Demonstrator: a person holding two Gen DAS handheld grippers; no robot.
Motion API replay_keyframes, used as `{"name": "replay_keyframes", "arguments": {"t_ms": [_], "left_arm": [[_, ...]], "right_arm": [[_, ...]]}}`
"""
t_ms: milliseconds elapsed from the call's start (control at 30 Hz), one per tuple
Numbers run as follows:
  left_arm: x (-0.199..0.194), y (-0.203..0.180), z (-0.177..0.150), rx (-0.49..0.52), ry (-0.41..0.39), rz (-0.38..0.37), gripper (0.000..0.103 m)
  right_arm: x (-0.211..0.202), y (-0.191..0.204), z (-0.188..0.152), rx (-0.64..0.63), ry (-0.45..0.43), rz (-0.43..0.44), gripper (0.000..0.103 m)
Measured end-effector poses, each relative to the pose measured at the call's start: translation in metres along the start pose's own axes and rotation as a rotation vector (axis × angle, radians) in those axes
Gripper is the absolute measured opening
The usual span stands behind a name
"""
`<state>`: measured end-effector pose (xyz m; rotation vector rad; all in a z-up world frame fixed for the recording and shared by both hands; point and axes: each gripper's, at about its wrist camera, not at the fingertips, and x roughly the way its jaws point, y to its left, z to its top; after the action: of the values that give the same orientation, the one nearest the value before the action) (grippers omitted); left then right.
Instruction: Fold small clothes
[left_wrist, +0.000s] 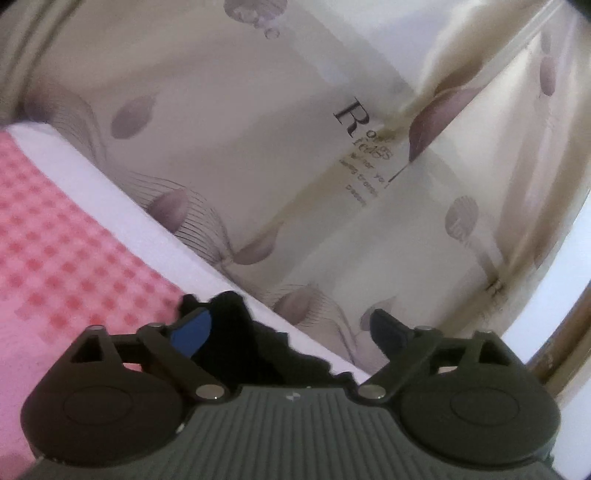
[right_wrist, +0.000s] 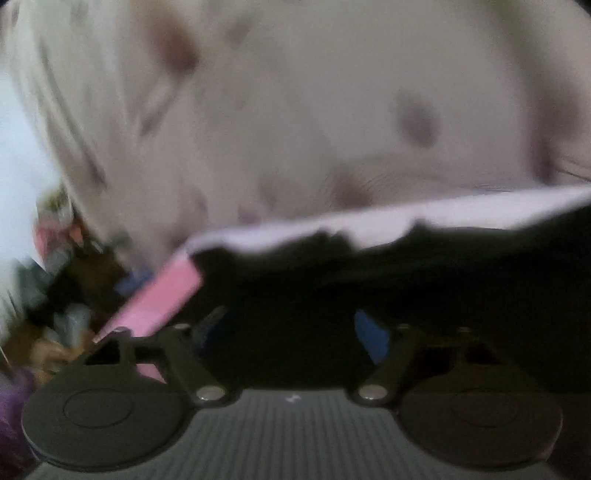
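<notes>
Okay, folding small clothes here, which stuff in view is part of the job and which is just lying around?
Part of the job:
black garment
left gripper
right gripper
pink checked surface

Just lying about:
leaf-print curtain
blurred clutter beyond the surface's edge

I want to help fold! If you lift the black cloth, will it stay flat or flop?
Probably flop: the black cloth lies with a wavy, rumpled edge on the pink sheet, so it looks soft. It is likely light too. The open left gripper would need a firm pinch.

Soft dim indoor light; right wrist view heavily motion-blurred, both fisheye-warped at edges.
</notes>
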<state>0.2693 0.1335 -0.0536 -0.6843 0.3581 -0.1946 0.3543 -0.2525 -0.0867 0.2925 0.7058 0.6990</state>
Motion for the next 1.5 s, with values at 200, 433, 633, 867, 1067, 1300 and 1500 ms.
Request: {"name": "replay_keyframes", "arguments": {"t_ms": [200, 433, 633, 867, 1067, 1300, 1500], "left_arm": [[-0.024, 0.024, -0.022, 0.016, -0.011, 0.06, 0.1], [-0.028, 0.047, -0.045, 0.024, 0.051, 0.083, 0.101], [-0.033, 0.042, -0.041, 0.075, 0.041, 0.035, 0.102], [-0.04, 0.05, -0.047, 0.033, -0.057, 0.023, 0.102], [-0.035, 0.048, -0.048, 0.054, -0.061, 0.052, 0.102], [-0.033, 0.041, -0.053, 0.107, -0.041, 0.052, 0.103], [-0.034, 0.045, -0.052, 0.08, -0.028, 0.016, 0.103]], "right_arm": [[0.099, 0.023, 0.039, -0.113, 0.175, -0.094, 0.057], [0.084, -0.02, 0.093, 0.163, -0.293, -0.138, 0.06], [0.06, 0.002, 0.06, 0.12, -0.217, 0.133, 0.06], [0.14, 0.106, 0.005, -0.345, 0.18, 0.092, 0.058], [0.197, 0.107, 0.042, -0.359, 0.151, -0.097, 0.057], [0.146, 0.043, 0.085, 0.102, -0.3, -0.045, 0.06], [0.032, 0.035, 0.012, 0.142, -0.312, 0.02, 0.062]]}}
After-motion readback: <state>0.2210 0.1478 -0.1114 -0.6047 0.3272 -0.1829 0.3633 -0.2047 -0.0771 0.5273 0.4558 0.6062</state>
